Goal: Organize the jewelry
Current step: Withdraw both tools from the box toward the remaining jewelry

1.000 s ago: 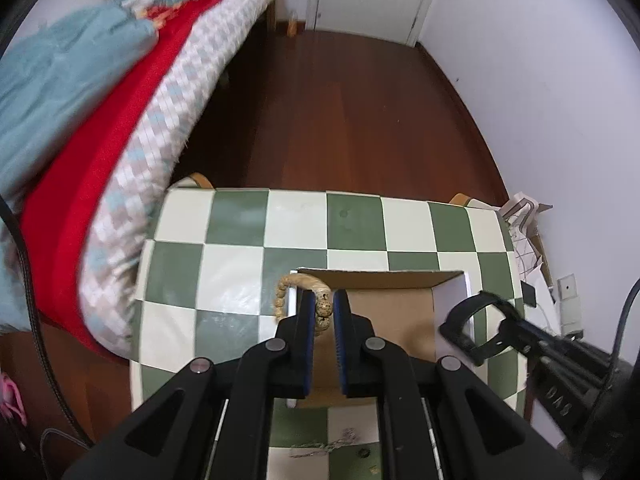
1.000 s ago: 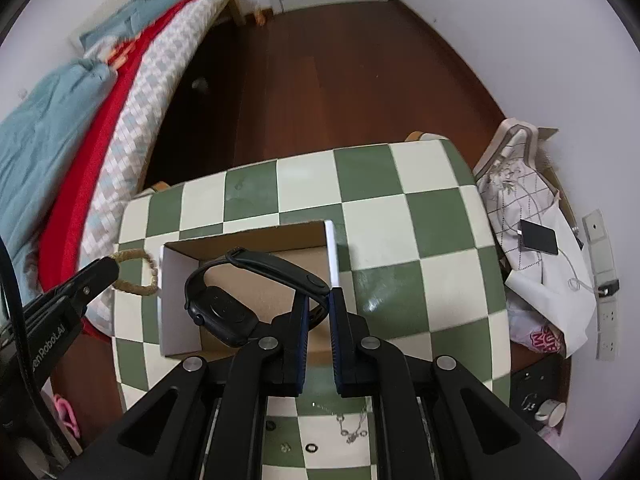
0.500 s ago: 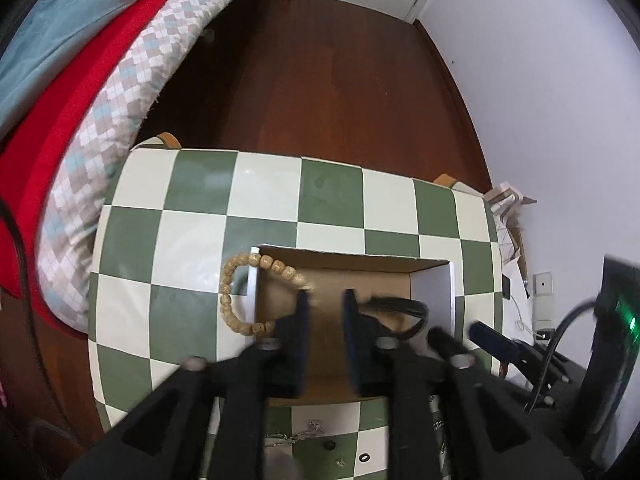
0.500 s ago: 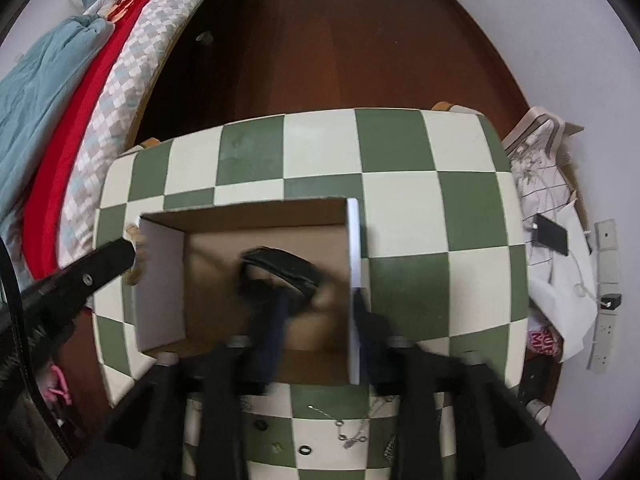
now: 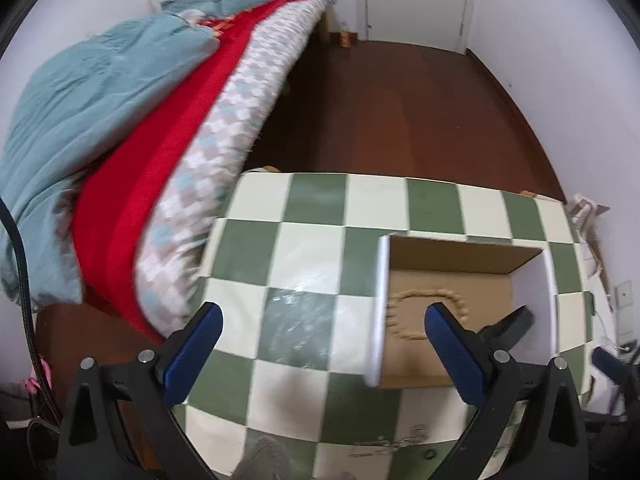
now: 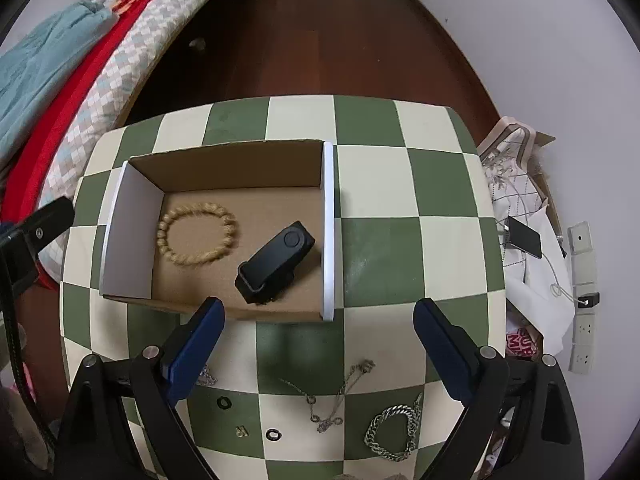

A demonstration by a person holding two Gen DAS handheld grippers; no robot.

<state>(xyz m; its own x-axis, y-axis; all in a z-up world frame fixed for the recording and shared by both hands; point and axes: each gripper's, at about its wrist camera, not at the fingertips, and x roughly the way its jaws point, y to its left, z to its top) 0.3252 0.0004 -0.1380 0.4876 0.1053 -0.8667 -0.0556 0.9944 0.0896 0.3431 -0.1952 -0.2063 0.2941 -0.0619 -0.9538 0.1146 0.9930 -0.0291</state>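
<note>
left view motion-blurred | beaded bracelet [image 5: 426,314] smeared | chain [image 6: 206,376] perhaps part-hidden behind right tool [image 6: 318,322]

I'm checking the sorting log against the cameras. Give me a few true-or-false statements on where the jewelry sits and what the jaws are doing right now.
1. The beaded bracelet lies inside the cardboard box. True.
2. The right gripper is shut on the black watch. False: its jaws are open and the watch lies in the box.
3. A silver chain bracelet lies on the checkered table, outside the box. True.
4. The left gripper holds the beaded bracelet. False: its jaws are open and empty.
</note>
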